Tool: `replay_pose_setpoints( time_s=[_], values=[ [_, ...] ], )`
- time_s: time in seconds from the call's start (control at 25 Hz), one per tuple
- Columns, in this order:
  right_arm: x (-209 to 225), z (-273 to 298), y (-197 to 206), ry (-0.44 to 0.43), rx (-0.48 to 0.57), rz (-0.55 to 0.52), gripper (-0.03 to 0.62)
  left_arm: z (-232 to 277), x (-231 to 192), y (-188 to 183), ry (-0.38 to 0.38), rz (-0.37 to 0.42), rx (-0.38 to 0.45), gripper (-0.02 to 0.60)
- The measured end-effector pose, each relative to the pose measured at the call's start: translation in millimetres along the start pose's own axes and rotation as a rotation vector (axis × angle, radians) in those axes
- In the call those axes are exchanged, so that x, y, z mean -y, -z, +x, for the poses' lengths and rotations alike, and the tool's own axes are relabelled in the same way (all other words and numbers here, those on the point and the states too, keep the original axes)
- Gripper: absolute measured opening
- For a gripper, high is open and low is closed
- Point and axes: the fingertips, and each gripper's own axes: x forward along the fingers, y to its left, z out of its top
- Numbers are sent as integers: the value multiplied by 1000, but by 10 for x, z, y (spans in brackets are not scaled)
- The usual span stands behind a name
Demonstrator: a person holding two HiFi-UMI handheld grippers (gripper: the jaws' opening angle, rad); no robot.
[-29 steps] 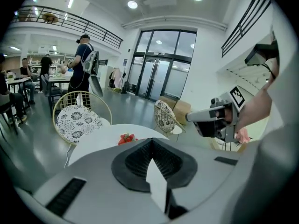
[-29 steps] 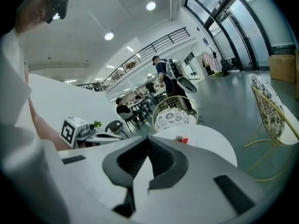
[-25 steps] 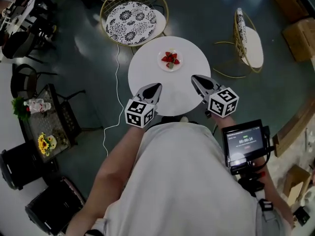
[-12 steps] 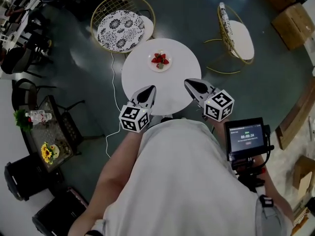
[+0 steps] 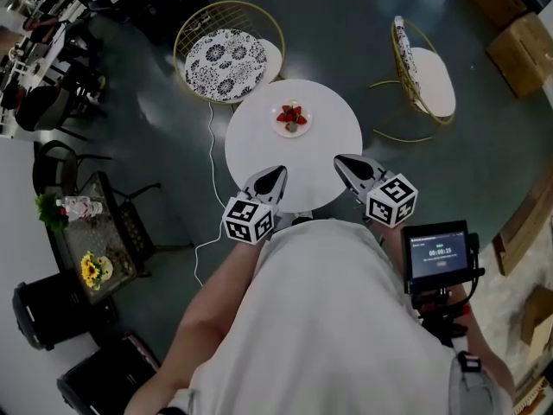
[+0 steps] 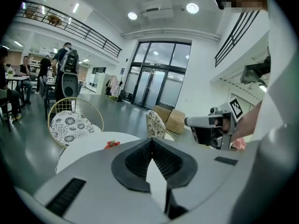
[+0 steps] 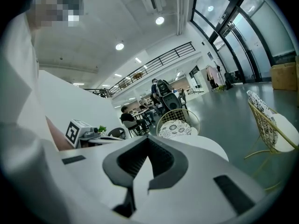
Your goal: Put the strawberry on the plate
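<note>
Strawberries (image 5: 292,114) lie on the plate (image 5: 281,126), well apart from the closed fingers (image 5: 270,180).

On the screen (image 5: 441,252), at four o'clock in the head view: a row of pale digits, apparently 00:00:15. Smaller lines above and below it too small to read. On the left cube (image 5: 249,220) and the right cube (image 5: 391,201): black-and-white square markers only, patterns rather than letters. Same marker on the right cube at three o'clock in the left gripper view, and on the left cube at nine o'clock in the right gripper view.
</note>
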Motion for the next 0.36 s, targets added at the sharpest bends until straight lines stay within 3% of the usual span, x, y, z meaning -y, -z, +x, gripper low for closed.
replay_pose_setpoints(
  time_s=[0.36],
  values=[
    [42, 107, 37, -9, -8, 5, 6, 66, -81, 27, -1, 5, -15, 8]
  ],
)
